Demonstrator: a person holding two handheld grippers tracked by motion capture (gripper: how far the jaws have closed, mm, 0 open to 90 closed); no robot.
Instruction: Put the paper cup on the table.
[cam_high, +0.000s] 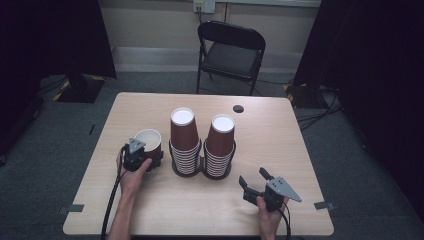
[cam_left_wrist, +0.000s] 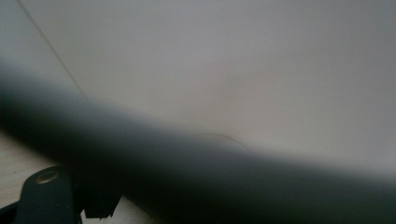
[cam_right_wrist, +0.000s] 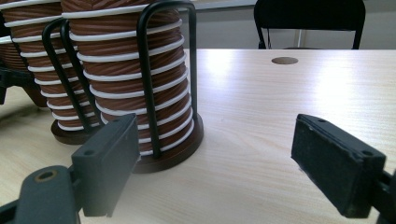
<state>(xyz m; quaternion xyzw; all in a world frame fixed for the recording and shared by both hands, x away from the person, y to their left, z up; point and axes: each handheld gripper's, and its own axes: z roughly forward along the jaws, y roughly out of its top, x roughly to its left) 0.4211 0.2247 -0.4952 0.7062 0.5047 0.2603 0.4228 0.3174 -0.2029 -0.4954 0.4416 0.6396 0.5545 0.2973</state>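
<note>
A single brown paper cup (cam_high: 148, 140) with a white inside stands upright, mouth up, at the table's left. My left gripper (cam_high: 150, 157) sits at the cup's near side, jaws over its wall. In the left gripper view the cup's white inner wall (cam_left_wrist: 224, 65) looms close and blurred, and one pad (cam_left_wrist: 100, 206) lies against the dark outer edge; the other jaw is hidden behind the wall. My right gripper (cam_high: 252, 176) (cam_right_wrist: 215, 140) rests low near the front right, jaws wide apart with nothing between them, pointing at the cup stacks.
Two tall stacks of upturned brown cups (cam_high: 184, 137) (cam_high: 221, 142) stand mid-table in a black wire holder (cam_high: 200, 172) (cam_right_wrist: 145, 84). A small round hole (cam_high: 238, 108) marks the wooden table (cam_high: 150, 205). A black folding chair (cam_high: 231, 50) stands beyond the far edge.
</note>
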